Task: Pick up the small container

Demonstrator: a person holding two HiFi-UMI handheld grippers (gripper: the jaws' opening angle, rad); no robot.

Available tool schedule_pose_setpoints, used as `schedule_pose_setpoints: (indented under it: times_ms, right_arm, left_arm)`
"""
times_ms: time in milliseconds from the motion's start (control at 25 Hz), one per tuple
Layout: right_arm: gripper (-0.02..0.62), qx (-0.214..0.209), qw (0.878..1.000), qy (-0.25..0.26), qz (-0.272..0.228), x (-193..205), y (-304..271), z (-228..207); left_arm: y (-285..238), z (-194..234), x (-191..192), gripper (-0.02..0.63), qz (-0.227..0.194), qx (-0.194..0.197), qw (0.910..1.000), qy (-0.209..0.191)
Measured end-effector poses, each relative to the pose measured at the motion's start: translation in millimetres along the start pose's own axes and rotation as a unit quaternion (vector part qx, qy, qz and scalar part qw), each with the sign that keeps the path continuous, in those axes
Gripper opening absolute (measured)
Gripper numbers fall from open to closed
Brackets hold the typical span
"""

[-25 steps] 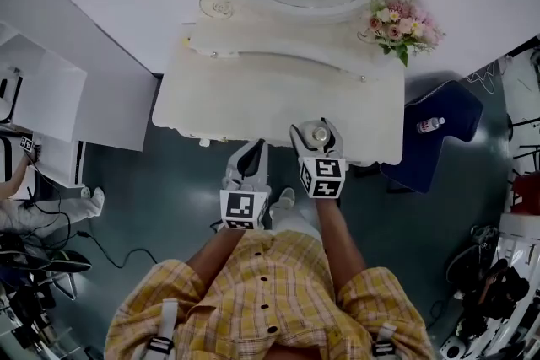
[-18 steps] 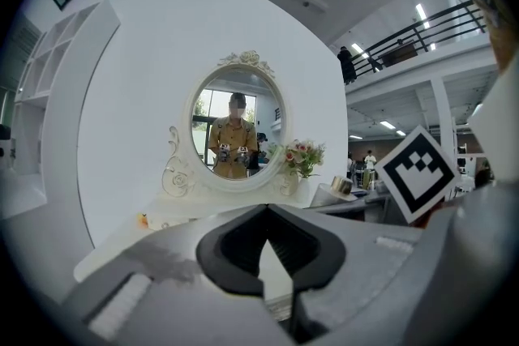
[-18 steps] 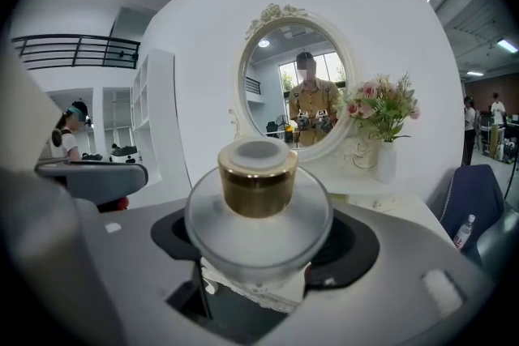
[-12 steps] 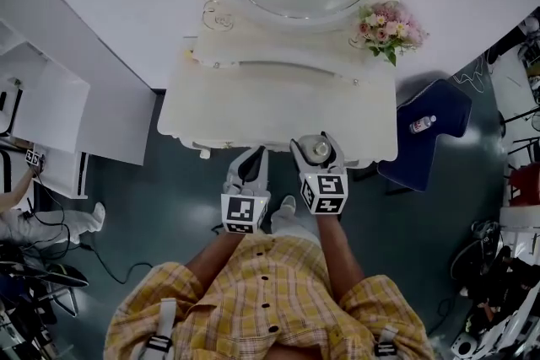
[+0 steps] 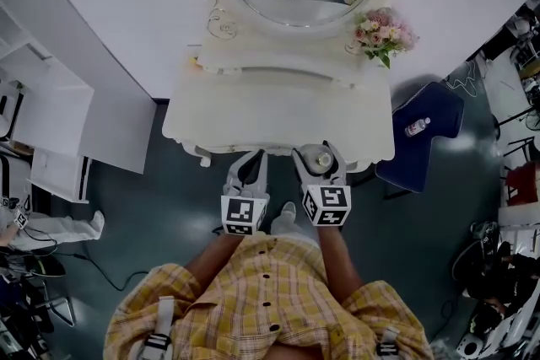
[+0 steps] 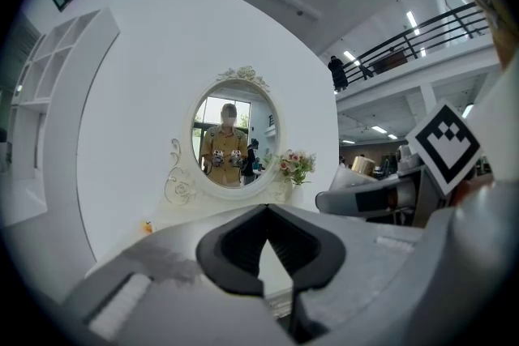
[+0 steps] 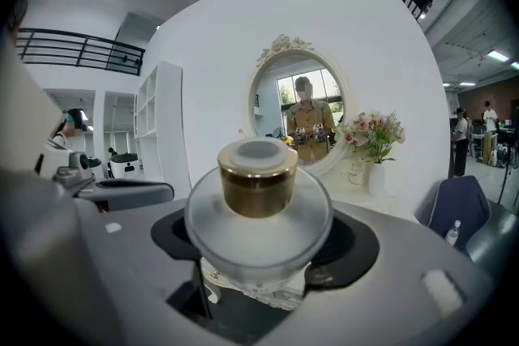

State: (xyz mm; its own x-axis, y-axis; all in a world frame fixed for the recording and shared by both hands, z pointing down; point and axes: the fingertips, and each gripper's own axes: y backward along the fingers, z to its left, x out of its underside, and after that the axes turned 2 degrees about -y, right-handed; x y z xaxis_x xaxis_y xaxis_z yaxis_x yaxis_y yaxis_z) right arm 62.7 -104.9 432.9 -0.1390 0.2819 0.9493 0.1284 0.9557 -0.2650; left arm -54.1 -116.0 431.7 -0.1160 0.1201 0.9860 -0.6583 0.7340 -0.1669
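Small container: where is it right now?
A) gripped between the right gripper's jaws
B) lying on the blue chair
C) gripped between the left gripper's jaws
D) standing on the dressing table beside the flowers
A: the right gripper view shows the frosted, gold-capped small container seated between the jaws of the right gripper, while the left gripper has its jaws together on nothing.

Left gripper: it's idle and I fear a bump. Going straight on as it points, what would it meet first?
Probably the table: the left gripper, jaws shut, points at its front edge. If it rides above the top, the mirror comes next; height is unclear.
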Motion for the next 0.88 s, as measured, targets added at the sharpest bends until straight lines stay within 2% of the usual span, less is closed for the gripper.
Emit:
schedule_pose_setpoints:
  times_ms: [880]
  right_arm:
    - [0.337,0.018,0.999,-0.012,-0.028,-15.0,30.7,3.7]
  left_arm:
    - [18.5,6.3,-15.9,-0.001,-0.019,-0.005,0.9998,-0.003]
